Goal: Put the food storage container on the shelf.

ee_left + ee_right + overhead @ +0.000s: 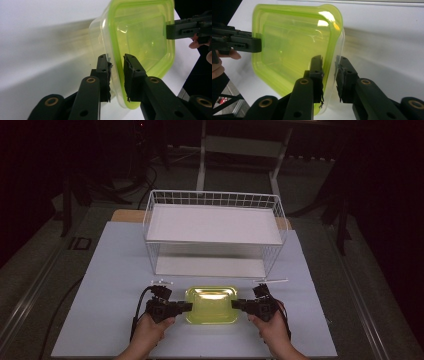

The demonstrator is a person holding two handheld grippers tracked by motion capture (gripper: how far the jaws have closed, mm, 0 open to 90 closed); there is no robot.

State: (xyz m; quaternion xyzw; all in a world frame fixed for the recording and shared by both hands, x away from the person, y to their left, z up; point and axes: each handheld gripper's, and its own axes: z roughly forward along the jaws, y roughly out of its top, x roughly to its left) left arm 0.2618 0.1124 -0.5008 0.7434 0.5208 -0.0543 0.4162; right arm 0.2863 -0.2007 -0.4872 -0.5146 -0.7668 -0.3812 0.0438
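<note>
A yellow-green plastic container point(211, 305) with its lid on sits on the white table point(100, 270), just in front of the white wire rack point(215, 232) and between the two hands. The left gripper point(187, 307) has its jaws either side of the container's left rim and looks closed on it, while the right gripper point(236, 305) straddles the right rim with a sliver of gap at one pad, so I cannot tell whether it presses yet. Judging from this, the two-sided grasp is nearly secured; lifting the container, perhaps onto the rack, is not yet done.
</note>
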